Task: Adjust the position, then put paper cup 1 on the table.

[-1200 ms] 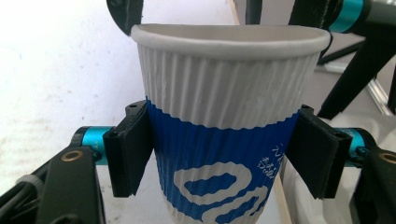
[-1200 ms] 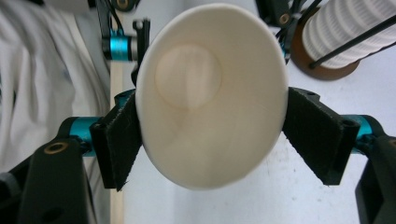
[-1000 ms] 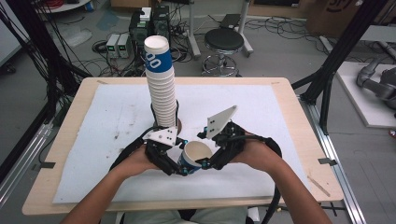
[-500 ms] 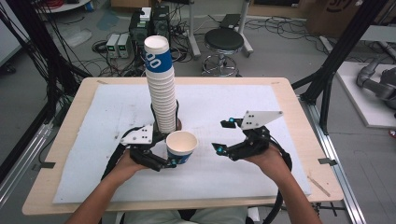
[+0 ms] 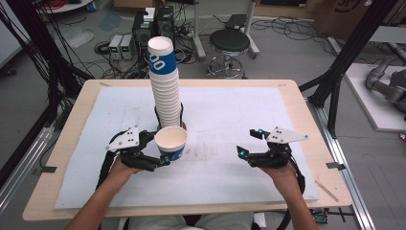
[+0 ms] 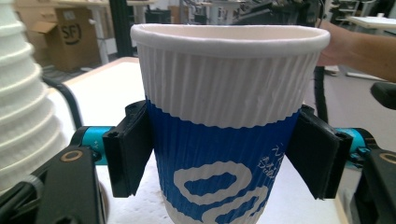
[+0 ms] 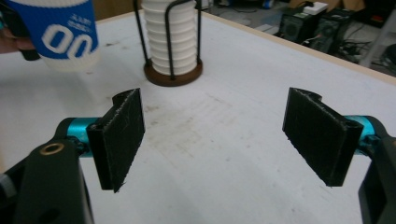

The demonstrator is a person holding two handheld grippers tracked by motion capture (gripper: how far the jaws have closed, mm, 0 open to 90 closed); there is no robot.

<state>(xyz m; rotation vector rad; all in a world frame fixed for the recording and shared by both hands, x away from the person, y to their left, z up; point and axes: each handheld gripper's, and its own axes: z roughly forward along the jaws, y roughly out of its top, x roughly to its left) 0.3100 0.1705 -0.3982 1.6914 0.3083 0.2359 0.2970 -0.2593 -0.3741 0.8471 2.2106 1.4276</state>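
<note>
Clamped between the pads of the left hand-held gripper (image 5: 160, 160), a single ribbed paper cup (image 5: 171, 143) in white and blue is held upright with its mouth open to the ceiling, just in front of the stack it belongs with. In the left gripper view the pads (image 6: 128, 149) are seen pressed on the blue band on opposite sides of the cup's wall, low enough that the rim is left free; this grip is judged to keep the thin wall from being crushed at its weakest part. Whether the base rests on the bench or hangs just above it cannot be told.

Behind the cup, the tall stack of nested cups (image 5: 165, 81) is kept straight by a black wire holder on a round brown base (image 7: 173, 74), which is presumably why it can stand so high without leaning.

Well apart to the right, the right hand-held gripper (image 5: 251, 143) is held low over the white mat (image 5: 239, 110) of the bench (image 5: 67, 139) with its jaws wide apart and nothing between them, apparently kept clear of the cup.
</note>
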